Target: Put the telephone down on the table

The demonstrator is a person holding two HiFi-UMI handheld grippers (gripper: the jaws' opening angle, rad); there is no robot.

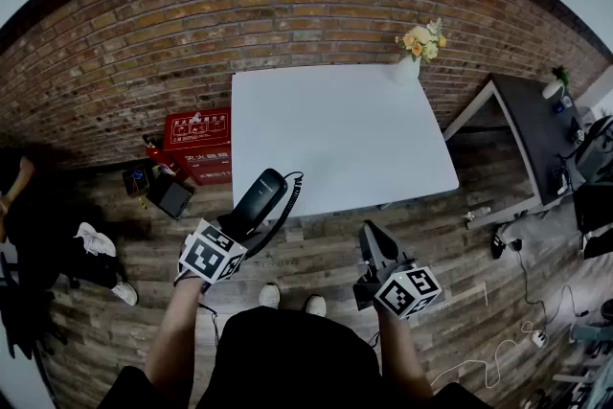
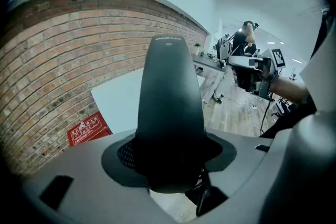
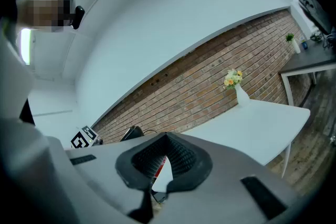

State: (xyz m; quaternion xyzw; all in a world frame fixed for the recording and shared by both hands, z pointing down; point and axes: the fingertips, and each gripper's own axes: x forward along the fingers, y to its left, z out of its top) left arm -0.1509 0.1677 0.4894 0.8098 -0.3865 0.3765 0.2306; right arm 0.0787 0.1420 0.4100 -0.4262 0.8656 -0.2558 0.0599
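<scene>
Black plastic is clamped between the jaws of the left gripper (image 1: 237, 223): the telephone (image 1: 261, 198), a handset with a coiled cord (image 1: 287, 204), is gripped by its lower end. It is held in the air just off the near left corner of the white desk (image 1: 335, 139), its upper end reaching over the near edge. None of the putting-down is judged done yet, since the handset is not resting on the desk, where only a vase of flowers (image 1: 412, 62) is seen at the far right corner. The carry over the desk, the lowering and the release are left. The right gripper (image 1: 375, 242) is closed on nothing and is held low by the near edge. Small pale print near the handset's tip cannot be read. White characters on the red box (image 1: 199, 141) by the desk's left edge are too small to be made out.
</scene>
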